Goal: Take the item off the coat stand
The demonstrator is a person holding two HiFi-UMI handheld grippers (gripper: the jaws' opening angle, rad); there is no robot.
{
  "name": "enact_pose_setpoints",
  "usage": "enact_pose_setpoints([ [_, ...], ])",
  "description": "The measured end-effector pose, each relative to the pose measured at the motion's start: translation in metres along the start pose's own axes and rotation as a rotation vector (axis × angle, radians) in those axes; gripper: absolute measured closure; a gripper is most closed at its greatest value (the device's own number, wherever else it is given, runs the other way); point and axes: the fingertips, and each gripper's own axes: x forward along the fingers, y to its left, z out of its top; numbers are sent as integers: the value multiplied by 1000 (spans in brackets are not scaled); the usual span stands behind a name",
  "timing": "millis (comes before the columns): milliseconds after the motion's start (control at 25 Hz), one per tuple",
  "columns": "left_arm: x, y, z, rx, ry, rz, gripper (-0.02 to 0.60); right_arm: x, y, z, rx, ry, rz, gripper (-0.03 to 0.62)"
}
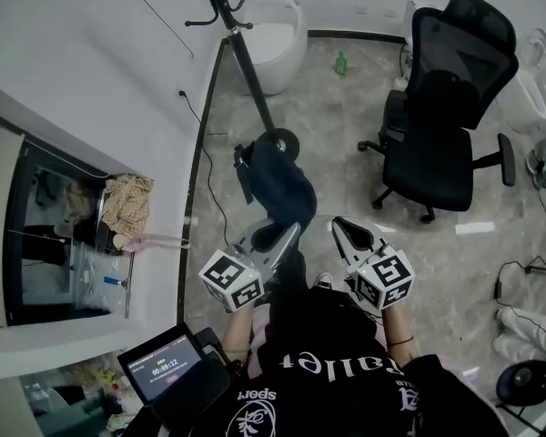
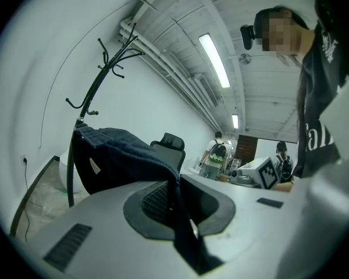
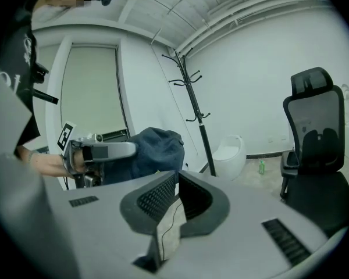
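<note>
- The left gripper [image 1: 287, 233] is pinching a fold of the dark blue garment [image 1: 278, 185], which is hanging off the hooks of the bare coat stand [image 1: 241, 53], above the floor.
- The right gripper [image 1: 346, 230] is hovering just beside it, jaws pressed together on nothing.
- The cloth is looking soft, limp and fairly heavy, so a thick bunched edge is probably offering the surest hold.

By the left wall: coat stand [image 1: 247, 62], tub [image 1: 282, 35] just behind it, bottle [image 1: 340, 62] right of the tub. Chair [image 1: 450, 126] at right, well apart. Garment [image 1: 278, 185] before the stand's base, between the left gripper [image 1: 291, 230] jaws. Right gripper [image 1: 341, 226] beside it. Laptop [image 1: 168, 367] nearest, at left.
</note>
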Motion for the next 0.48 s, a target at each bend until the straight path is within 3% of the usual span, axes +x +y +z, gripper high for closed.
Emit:
enact_pose_setpoints([
  [280,-26,-2,-3,42,27,16,546,12,30,1,18,-18,53,576],
  [480,-40,13,6,39,12,10,546,26,45,11,-5,-22,43,576],
])
